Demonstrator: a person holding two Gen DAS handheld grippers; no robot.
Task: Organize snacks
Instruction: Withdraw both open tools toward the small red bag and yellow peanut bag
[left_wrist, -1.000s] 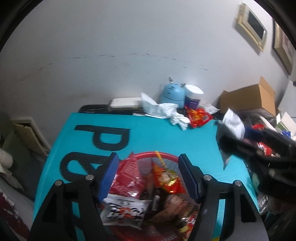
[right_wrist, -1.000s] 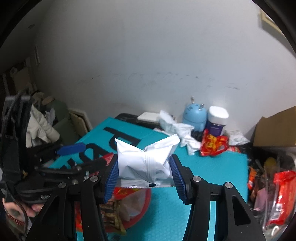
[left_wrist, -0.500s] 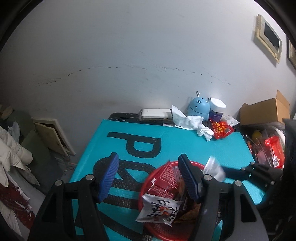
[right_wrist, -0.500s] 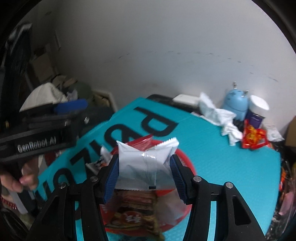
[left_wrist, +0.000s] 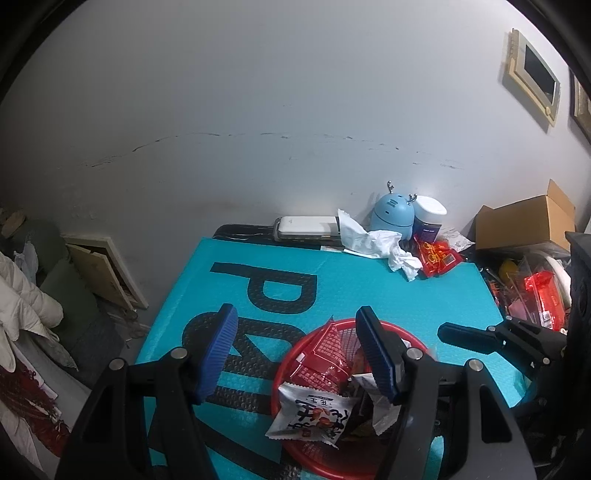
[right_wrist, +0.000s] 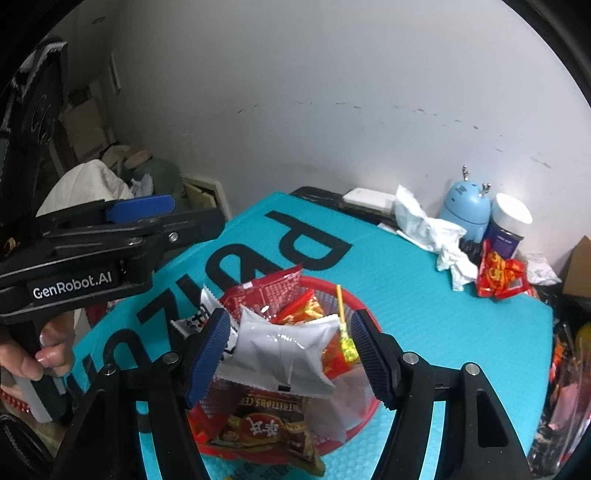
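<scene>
The teal mat (left_wrist: 332, 280) covered the table, and the red basket (right_wrist: 364, 310) full of snacks sat on it. A second before, the right gripper (right_wrist: 290, 350) had been up in the air, squeezing the white snack packet (right_wrist: 280, 350) tight. Now it was low over the basket. Its jaws were opening, and the packet lay between them on top of the other snacks, with a gap on the right side. The left gripper (left_wrist: 295, 350) had pulled back and up from the basket since then. Its jaws stood apart with nothing between them, the same as before. The basket now sat under its right finger (left_wrist: 376, 354). A hand (right_wrist: 40, 354) held that gripper's handle.
</scene>
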